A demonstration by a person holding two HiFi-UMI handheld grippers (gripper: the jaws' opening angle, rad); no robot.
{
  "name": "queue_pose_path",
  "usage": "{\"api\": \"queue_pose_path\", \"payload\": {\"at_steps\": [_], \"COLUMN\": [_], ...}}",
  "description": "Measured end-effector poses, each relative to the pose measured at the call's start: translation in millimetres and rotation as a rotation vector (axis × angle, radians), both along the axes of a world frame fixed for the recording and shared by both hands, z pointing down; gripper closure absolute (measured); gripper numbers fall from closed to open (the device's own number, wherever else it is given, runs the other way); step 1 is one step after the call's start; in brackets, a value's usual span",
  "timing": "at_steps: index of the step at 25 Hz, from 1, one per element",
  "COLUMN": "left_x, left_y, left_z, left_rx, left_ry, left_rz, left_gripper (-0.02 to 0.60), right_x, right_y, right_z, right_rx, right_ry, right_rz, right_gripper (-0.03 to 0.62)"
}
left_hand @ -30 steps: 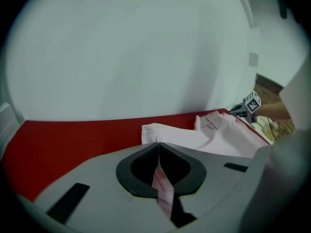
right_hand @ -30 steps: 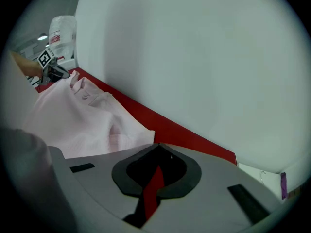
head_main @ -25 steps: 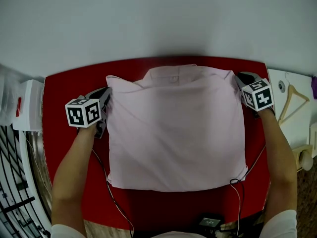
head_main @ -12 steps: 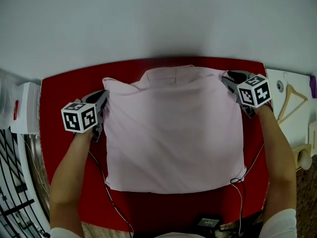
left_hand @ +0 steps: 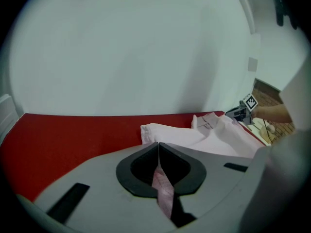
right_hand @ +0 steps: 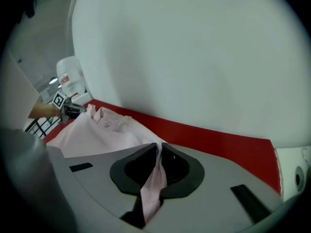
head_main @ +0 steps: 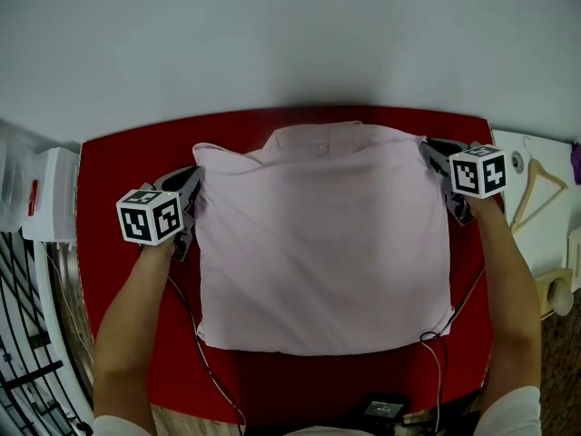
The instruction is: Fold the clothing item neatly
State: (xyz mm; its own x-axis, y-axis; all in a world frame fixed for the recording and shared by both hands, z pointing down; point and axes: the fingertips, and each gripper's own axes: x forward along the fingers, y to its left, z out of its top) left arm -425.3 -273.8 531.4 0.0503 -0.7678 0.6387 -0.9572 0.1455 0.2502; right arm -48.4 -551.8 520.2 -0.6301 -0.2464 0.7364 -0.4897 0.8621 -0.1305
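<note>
Folding looks unstarted: pink shirt point(head_main: 322, 243) lies flat, left gripper point(head_main: 192, 189) pinching one shoulder, right gripper point(head_main: 434, 149) jaws just closing on the other.

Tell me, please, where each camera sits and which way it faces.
Head view: on the person's head, looking steeply down at the pink shirt on the red table; the left forearm and right forearm show.
Left gripper view: on the left hand-held gripper, looking along its jaws, shut on the shirt's edge, toward the white wall.
Right gripper view: on the right hand-held gripper, looking along its jaws, which have just been closing on shirt fabric.
Shared: both gripper views show the shirt collar and the opposite hand-held gripper.
</note>
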Motion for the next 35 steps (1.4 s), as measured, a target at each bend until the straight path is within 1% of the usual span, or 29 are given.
{"api": "queue_pose_path", "payload": {"at_steps": [2, 5, 9, 12, 15, 17, 18, 20, 23, 24, 25, 26, 28, 30, 31, 32, 34, 35], "left_x": [-2.3, -5.5, -10.2, -15.6, -21.7, -25.3, -25.9, -24.2, -17.5, -15.8, -14.3, -13.1, -12.1, -13.4, -14.5, -15.4, -13.1, -9.5], "left_y": [0.7, 1.2, 0.9, -1.2, -3.5, -3.0, -2.6, -3.4, -7.0, -7.3, -6.7, -5.0, 0.6, 6.2, 8.0, 8.2, 1.7, -4.9], "left_z": [-0.4, -3.3, -8.4, -9.0, -16.4, -18.8, -17.0, -9.2, -0.9, 0.0, 0.6, 0.9, -0.6, -6.1, -11.1, -17.6, -34.2, -42.8], "left_rx": [0.007, 0.028, 0.069, 0.105, 0.185, 0.223, 0.224, 0.203, 0.159, 0.147, 0.133, 0.119, 0.102, 0.099, 0.101, 0.104, 0.117, 0.128], "left_ry": [0.004, 0.019, 0.077, 0.117, 0.14, 0.15, 0.151, 0.148, 0.135, 0.132, 0.129, 0.124, 0.094, 0.022, -0.039, -0.116, -0.28, -0.344], "left_rz": [-0.009, -0.032, -0.088, -0.149, -0.215, -0.241, -0.246, -0.239, -0.202, -0.187, -0.169, -0.15, -0.11, -0.064, -0.033, 0.005, 0.096, 0.139], "left_gripper": [0.572, 0.572, 0.572, 0.572, 0.572, 0.572, 0.572, 0.572, 0.565, 0.546, 0.483, 0.437, 0.404, 0.4, 0.4, 0.4, 0.4, 0.4], "right_x": [10.3, 23.2, 32.3, 36.4, 37.1, 36.6, 36.5, 38.1, 40.6, 41.1, 42.2, 44.2, 50.6, 58.6, 61.3, 61.7, 55.1, 49.6], "right_y": [-11.5, -26.1, -40.0, -44.0, -44.4, -44.1, -43.9, -43.8, -43.2, -43.9, -45.3, -47.2, -50.8, -52.8, -52.9, -52.5, -50.4, -49.4], "right_z": [-7.7, -14.6, -21.3, -15.1, -11.1, -9.7, -8.6, -3.5, 7.0, 8.4, 8.6, 8.1, 6.0, 2.9, -0.5, -6.1, -20.6, -27.0], "right_rx": [0.002, 0.024, 0.031, 0.043, 0.056, 0.061, 0.062, 0.076, 0.099, 0.103, 0.109, 0.117, 0.134, 0.149, 0.172, 0.215, 0.335, 0.386], "right_ry": [-0.043, -0.078, -0.144, -0.145, -0.147, -0.152, -0.152, -0.131, -0.08, -0.074, -0.069, -0.064, -0.054, -0.04, -0.025, -0.004, 0.049, 0.068], "right_rz": [0.073, 0.148, 0.237, 0.27, 0.285, 0.29, 0.292, 0.299, 0.304, 0.312, 0.321, 0.33, 0.339, 0.34, 0.328, 0.302, 0.215, 0.173], "right_gripper": [0.553, 0.557, 0.557, 0.557, 0.557, 0.557, 0.557, 0.557, 0.554, 0.533, 0.49, 0.457, 0.405, 0.385, 0.382, 0.382, 0.382, 0.382]}}
